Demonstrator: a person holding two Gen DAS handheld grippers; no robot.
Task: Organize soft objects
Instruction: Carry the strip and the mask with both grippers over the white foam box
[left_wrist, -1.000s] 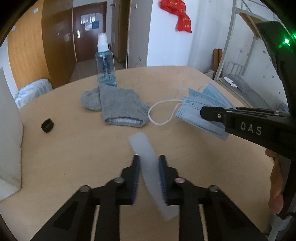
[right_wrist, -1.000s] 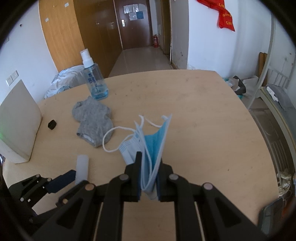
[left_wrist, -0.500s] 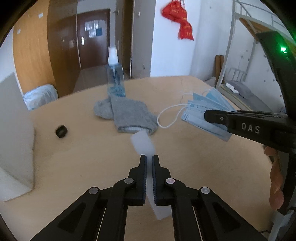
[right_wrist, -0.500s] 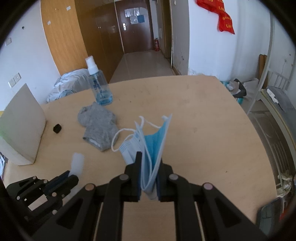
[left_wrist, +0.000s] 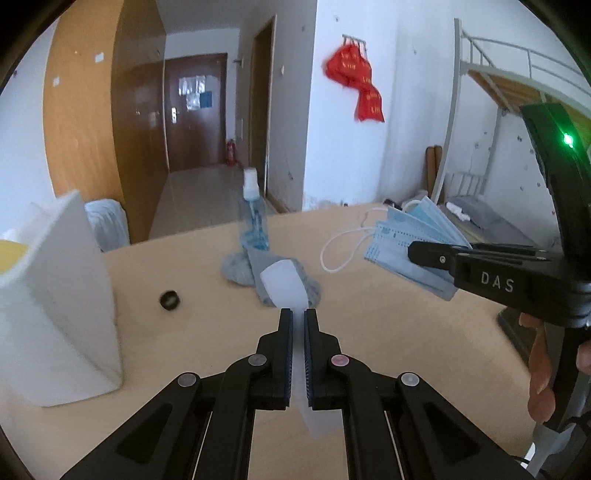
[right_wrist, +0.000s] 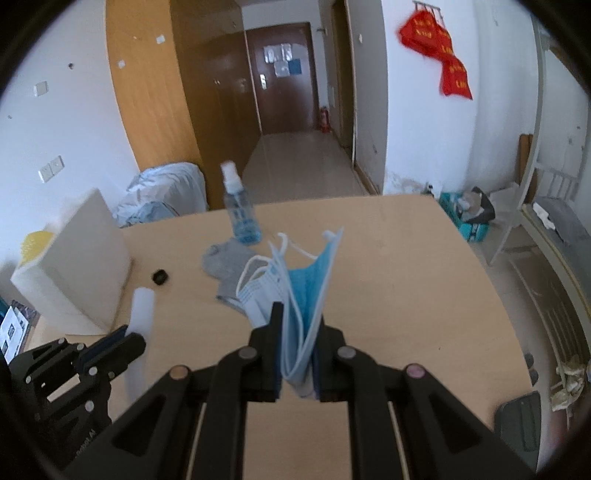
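Left wrist view: left gripper pinches a translucent white flat plastic strip; right gripper clamps a bundle of light blue face masks above the pale wooden bench.

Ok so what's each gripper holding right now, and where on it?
Left gripper: white translucent strip, pinched mid-length. Right gripper: stack of blue face masks, pinched at its lower edge, loops up.

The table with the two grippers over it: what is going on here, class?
A person holds a gripper in each hand above a wooden table. The right gripper is shut on a bunch of blue face masks. The left gripper is shut on a pale translucent strip. A grey sock, a spray bottle and a small black cap lie on the table.
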